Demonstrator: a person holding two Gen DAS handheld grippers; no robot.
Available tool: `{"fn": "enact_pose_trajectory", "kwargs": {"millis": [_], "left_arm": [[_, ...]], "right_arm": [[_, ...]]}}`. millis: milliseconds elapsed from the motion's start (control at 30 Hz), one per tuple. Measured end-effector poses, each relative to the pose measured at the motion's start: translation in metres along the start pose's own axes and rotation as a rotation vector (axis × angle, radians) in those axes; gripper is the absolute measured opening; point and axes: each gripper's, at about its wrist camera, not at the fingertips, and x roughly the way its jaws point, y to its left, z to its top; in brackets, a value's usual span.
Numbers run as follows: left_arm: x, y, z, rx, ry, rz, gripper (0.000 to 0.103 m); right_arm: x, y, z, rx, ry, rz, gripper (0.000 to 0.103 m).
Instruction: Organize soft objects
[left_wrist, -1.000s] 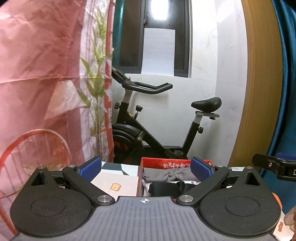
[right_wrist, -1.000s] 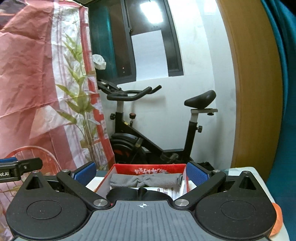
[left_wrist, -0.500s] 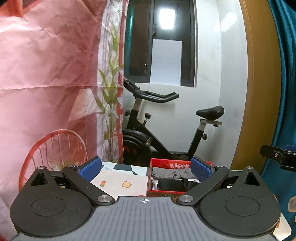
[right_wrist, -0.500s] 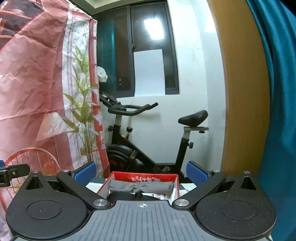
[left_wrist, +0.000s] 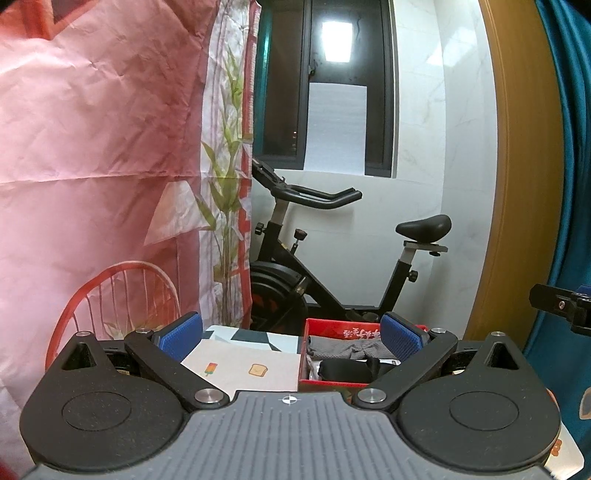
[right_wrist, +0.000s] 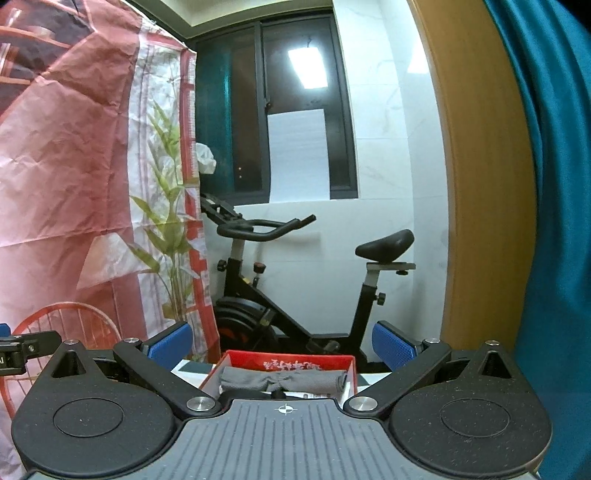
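Note:
A red box (left_wrist: 334, 326) stands on a table with a patterned cloth (left_wrist: 255, 363). A folded grey cloth (left_wrist: 351, 349) and a black soft item (left_wrist: 343, 371) lie in it. My left gripper (left_wrist: 291, 334) is open and empty, held above the table just left of the box. My right gripper (right_wrist: 282, 345) is open and empty, held in front of the same red box (right_wrist: 295, 362), where the grey cloth (right_wrist: 284, 380) shows. Part of the right gripper shows at the right edge of the left wrist view (left_wrist: 561, 304).
A black exercise bike (left_wrist: 332, 258) stands behind the table by a white wall. A pink printed curtain (left_wrist: 92, 166) hangs at the left, a teal curtain (right_wrist: 554, 184) and wooden frame (right_wrist: 480, 166) at the right. An orange object (left_wrist: 583, 402) lies at the table's right edge.
Both grippers have drawn back and risen from the red box, which now looks smaller and lower. Both stay open and empty.

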Motion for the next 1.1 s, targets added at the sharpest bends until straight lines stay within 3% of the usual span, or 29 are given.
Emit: {"fn": "enact_pose_trajectory", "kwargs": {"millis": [1100], "left_arm": [[-0.001,0.0006,-0.0028,0.003,0.008,0.026,0.103]], "right_arm": [[0.0013,0.0016,-0.008,-0.007,0.003,-0.029,0.103]]}}
